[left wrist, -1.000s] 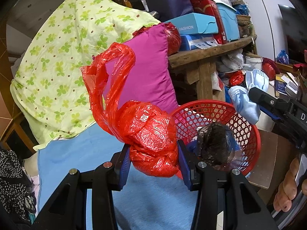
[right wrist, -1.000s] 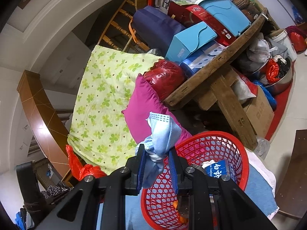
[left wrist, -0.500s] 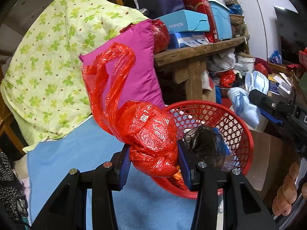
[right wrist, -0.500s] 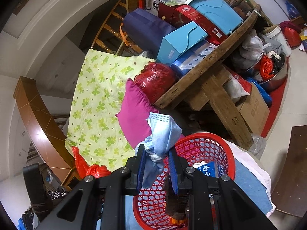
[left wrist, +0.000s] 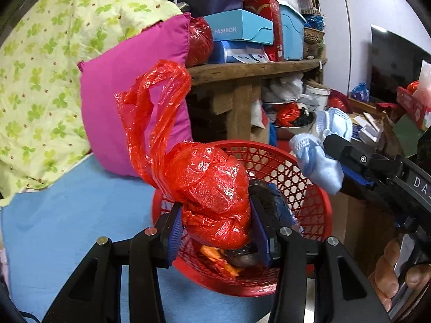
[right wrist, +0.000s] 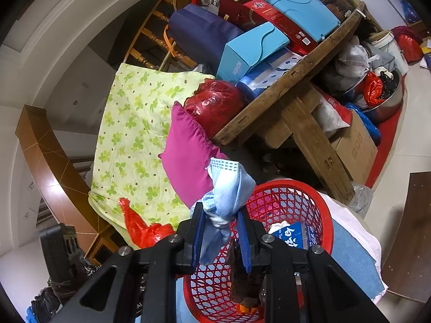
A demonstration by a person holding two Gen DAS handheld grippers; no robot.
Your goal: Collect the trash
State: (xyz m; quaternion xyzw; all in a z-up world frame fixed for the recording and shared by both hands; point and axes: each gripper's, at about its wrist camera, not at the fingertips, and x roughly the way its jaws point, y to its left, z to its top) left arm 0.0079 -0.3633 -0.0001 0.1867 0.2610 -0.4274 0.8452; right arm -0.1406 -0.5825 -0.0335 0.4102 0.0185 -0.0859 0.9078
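Left wrist view: deep in the red basket, dark lumps and something orange, half hidden behind the left tongs and hard to name. A hand cut off at the right edge. Left tongs clamped on a knotted red plastic bag, crinkly and shiny, its long loop sticking up past the tips, right above the basket. Off to the right, the right tongs squeezing a blue face mask over the far rim. Compared with a second ago, basket now under the bag, not beside it.

Right wrist view: basket bottom blocked by the black arms; dark stuff and a blue-and-white pack inside. Right tongs shut tight on the crumpled blue face mask, which pokes up ahead of the tips, above the near rim. Red plastic bag low to the left. Mask held the same as before.
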